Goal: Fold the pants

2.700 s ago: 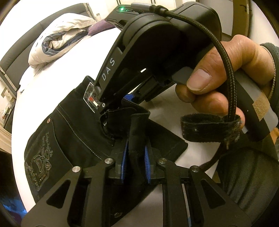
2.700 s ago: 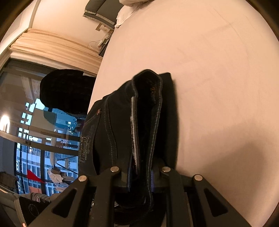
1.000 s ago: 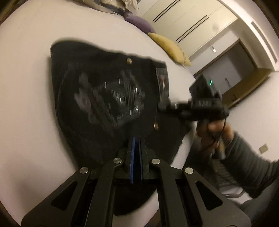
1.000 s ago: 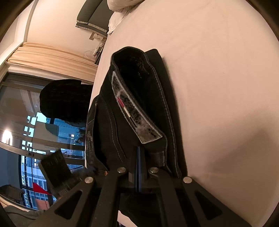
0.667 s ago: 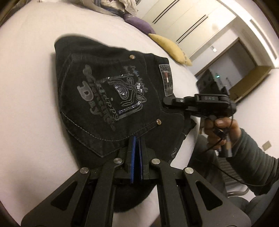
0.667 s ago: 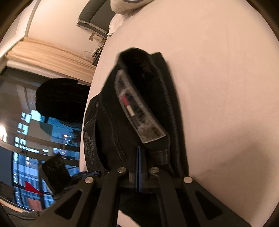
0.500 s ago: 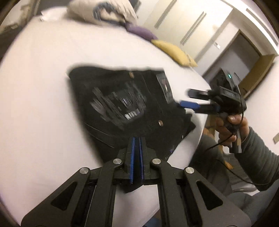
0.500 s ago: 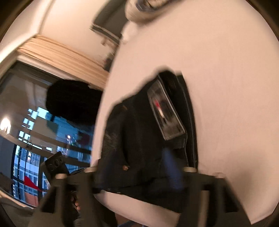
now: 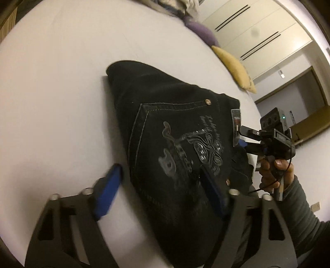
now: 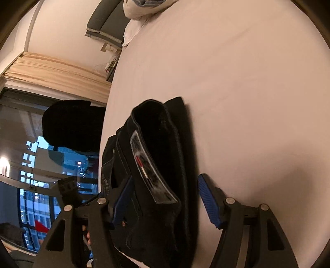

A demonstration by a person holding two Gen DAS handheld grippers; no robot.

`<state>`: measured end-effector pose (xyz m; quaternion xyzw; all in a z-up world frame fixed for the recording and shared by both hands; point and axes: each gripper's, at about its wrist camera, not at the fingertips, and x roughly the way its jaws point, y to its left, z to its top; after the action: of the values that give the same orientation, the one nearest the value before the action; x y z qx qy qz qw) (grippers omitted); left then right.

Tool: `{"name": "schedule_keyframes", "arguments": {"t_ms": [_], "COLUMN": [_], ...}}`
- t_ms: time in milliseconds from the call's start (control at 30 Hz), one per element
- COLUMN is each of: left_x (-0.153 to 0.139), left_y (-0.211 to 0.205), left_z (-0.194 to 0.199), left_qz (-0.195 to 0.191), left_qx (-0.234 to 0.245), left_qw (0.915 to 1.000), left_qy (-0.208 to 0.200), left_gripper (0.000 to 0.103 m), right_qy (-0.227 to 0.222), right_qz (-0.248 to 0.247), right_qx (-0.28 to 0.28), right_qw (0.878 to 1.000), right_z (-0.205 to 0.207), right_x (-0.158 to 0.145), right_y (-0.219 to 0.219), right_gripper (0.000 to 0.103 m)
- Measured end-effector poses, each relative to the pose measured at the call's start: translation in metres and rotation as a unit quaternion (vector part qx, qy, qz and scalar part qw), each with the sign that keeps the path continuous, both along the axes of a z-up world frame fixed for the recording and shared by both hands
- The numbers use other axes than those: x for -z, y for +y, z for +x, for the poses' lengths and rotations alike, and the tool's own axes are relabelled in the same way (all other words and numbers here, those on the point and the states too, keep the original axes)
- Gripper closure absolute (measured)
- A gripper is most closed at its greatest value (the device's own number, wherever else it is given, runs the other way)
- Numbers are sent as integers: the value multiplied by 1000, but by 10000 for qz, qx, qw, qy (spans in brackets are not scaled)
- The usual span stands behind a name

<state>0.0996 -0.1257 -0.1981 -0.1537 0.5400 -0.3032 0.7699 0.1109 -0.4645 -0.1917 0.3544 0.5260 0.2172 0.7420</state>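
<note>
The black pants [image 9: 175, 148] lie folded in a compact bundle on the white bed [image 9: 51, 92], back pocket with a silver print facing up. My left gripper [image 9: 158, 189] is open, its blue pads straddling the near end of the bundle. In the right wrist view the pants [image 10: 160, 175] show their waistband and a grey label. My right gripper [image 10: 165, 202] is open, jaws either side of the waistband end, holding nothing. The right gripper also shows in the left wrist view [image 9: 268, 140], held in a hand at the bundle's far right edge.
A yellow cushion [image 9: 235, 68] and a purple cushion [image 9: 202, 33] lie at the bed's far edge. White bedding [image 10: 144, 8] is piled by the headboard. A dark chair back [image 10: 70, 123] stands by the window beyond the bed's edge.
Both grippers were shut on the pants a second ago and have opened, letting the folded bundle rest on the bed. The left gripper drew back and then moved in over the bundle.
</note>
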Motion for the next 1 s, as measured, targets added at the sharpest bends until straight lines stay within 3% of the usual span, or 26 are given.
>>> {"name": "schedule_keyframes", "arguments": {"t_ms": [33,67,167,400,567,733,1000], "left_x": [1,4,6,-12,-62,-106,-110], "left_y": [2,3,1,-4,2,31,84], "left_z": [3,6,9,3,5,33,94], "left_qz": [5,-23,-9,111,197,365,715], "left_qx": [2,-19,-31,-69,-80,-316,-643], "left_qw": [10000,9999,9997,9999,9979,9924,9877], "left_qy": [62,169,248,-22,-609,-1132,-1236], "left_gripper": [50,54,63,81,84,84,83], "right_qy": [26,20,40,-455,-1016,-1296,-1347], "right_qz": [-56,-116,-494,-1591,-1744,-1683,-1452], "right_qx": [-57,-136,-263,-474,-599,-692,-856], "right_qw": [10000,9998,9984,9851,9776,9747,9764], "right_z": [3,6,9,2,24,74,155], "right_x": [3,3,0,-38,-90,-117,-116], "right_y": [4,9,19,52,69,89,131], "right_gripper": [39,40,60,82,83,84,84]}}
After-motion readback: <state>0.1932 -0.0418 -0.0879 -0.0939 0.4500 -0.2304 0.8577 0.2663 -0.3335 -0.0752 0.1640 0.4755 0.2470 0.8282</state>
